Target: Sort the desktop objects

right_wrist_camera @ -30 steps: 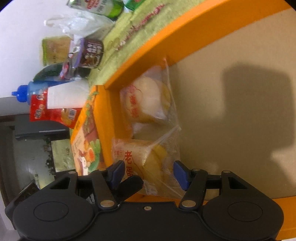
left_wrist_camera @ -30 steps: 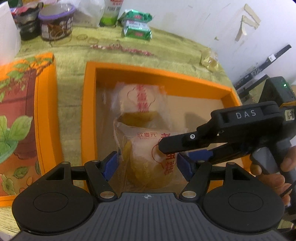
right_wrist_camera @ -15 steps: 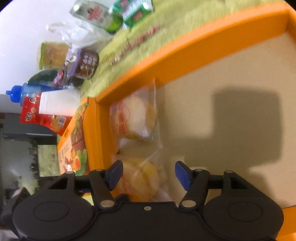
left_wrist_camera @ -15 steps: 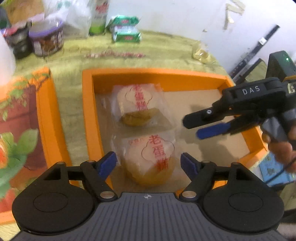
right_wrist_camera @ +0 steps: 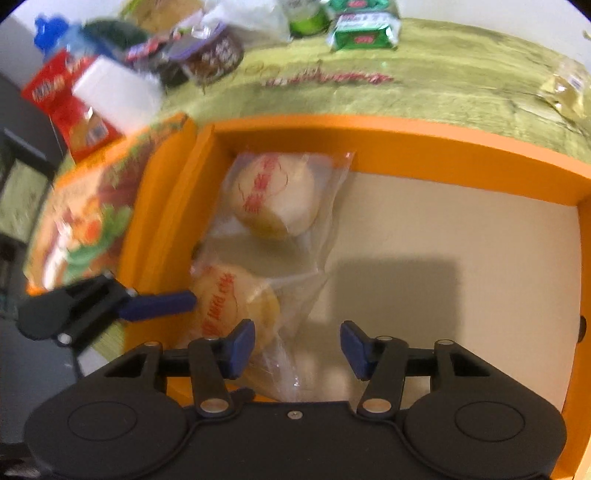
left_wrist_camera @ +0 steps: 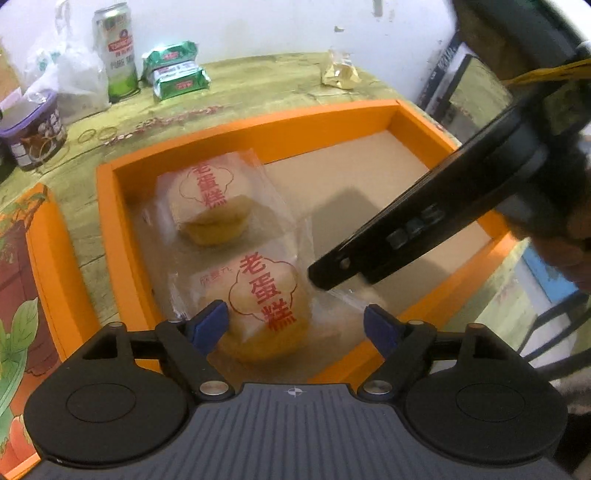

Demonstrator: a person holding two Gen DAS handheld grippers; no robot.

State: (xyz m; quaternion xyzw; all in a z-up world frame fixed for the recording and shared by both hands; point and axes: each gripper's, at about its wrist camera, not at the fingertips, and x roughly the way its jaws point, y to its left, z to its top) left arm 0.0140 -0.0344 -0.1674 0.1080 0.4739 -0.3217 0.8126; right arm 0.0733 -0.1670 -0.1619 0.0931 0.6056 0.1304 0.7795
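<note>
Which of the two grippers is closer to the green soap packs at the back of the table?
Neither clearly. Both the left gripper and the right gripper hang open over the orange box's near end, far from the green packs.

Black hand-held gripper bodies, blue finger pads, silver screws, ribbed grey housing.

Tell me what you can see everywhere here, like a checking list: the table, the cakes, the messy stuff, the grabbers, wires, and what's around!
Surface: table under a green patterned cloth.
Job's things: orange box holding two bagged cakes, far cake and near cake, along its left side; printed lid beside it.
Clutter: green can, green packets, purple-lidded tub, white plastic bag, yellow wrapper, red packet.
Grippers: left gripper open around the near cake; right gripper open over the box.
Cables: nothing seen.
Surroundings: white wall.
</note>
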